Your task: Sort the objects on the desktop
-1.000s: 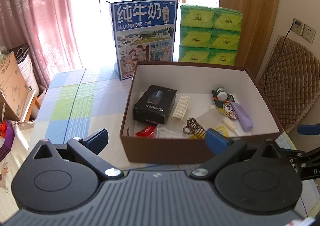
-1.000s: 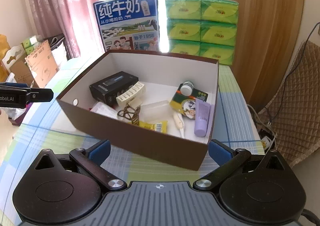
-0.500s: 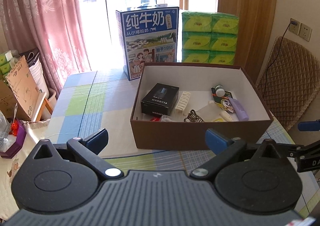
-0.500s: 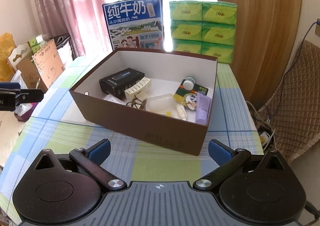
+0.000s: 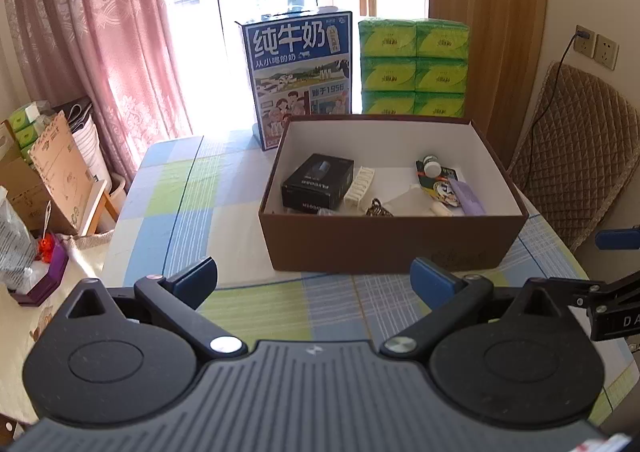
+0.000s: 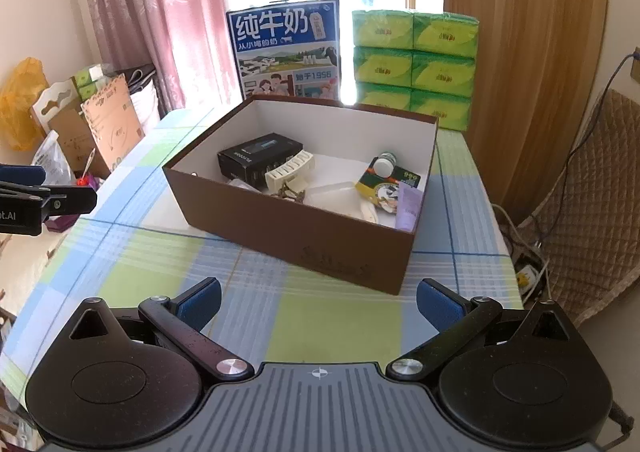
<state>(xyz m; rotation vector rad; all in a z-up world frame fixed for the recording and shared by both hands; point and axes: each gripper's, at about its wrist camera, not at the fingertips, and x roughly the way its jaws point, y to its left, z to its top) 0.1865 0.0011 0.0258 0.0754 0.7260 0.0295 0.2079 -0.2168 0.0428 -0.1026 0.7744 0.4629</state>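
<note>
While both grippers gape — brown box (image 5: 392, 240), filled

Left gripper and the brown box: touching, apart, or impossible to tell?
Apart. The left wrist view shows checked tablecloth between the open left gripper and the brown box.

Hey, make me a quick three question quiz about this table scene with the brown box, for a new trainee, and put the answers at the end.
1. True or false: both grippers hold something.
2. Which item lies nearest the box's right wall: A) black carton, B) purple tube, C) white rack?
3. What stands behind the brown box beside the milk carton?

Key
1. False: the left gripper and the right gripper are open and empty.
2. B: the purple tube; the black carton and white rack lie further left.
3. Stacked green tissue packs.
</note>
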